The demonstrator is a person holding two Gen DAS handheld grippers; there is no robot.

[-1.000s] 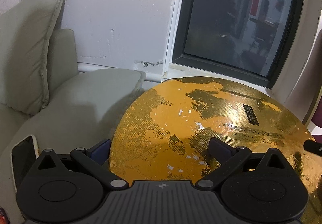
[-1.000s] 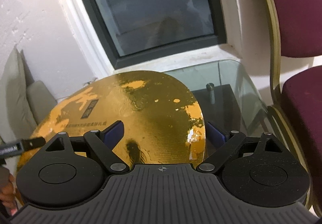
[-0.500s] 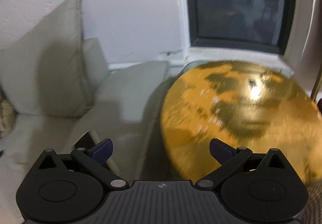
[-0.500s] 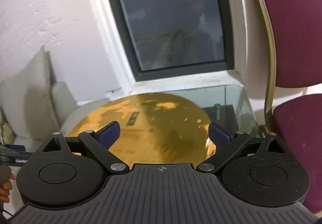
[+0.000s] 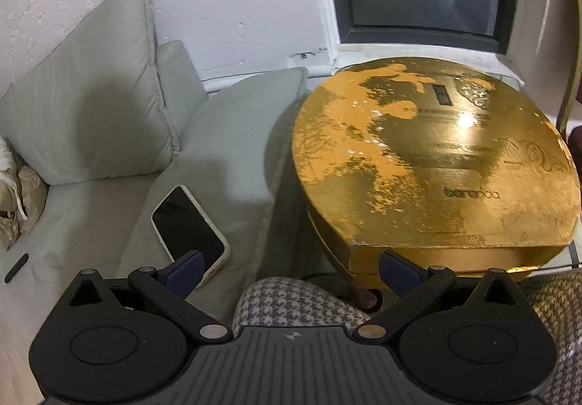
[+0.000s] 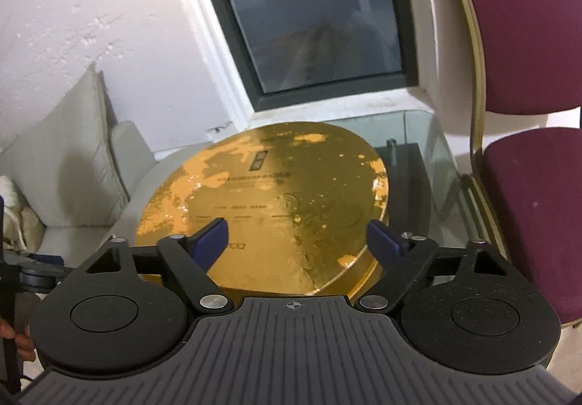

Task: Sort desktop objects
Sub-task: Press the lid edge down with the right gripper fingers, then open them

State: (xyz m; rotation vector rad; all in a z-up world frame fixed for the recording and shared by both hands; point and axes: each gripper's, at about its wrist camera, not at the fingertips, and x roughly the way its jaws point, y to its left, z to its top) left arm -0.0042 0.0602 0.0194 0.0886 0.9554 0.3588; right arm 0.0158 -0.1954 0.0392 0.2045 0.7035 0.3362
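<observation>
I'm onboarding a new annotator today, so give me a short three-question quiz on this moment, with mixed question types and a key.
1. True or false: the left gripper is shut on the white-cased smartphone.
2. Multiple choice: the round gold gift box rests on A) the pale grey sofa cushion, B) the glass side table, C) the maroon padded chair.
3. Fill in: the right gripper has its fingers ____ over the box.

Key: 1 false, it is open and the phone lies on the cushion; 2 B; 3 open.
</observation>
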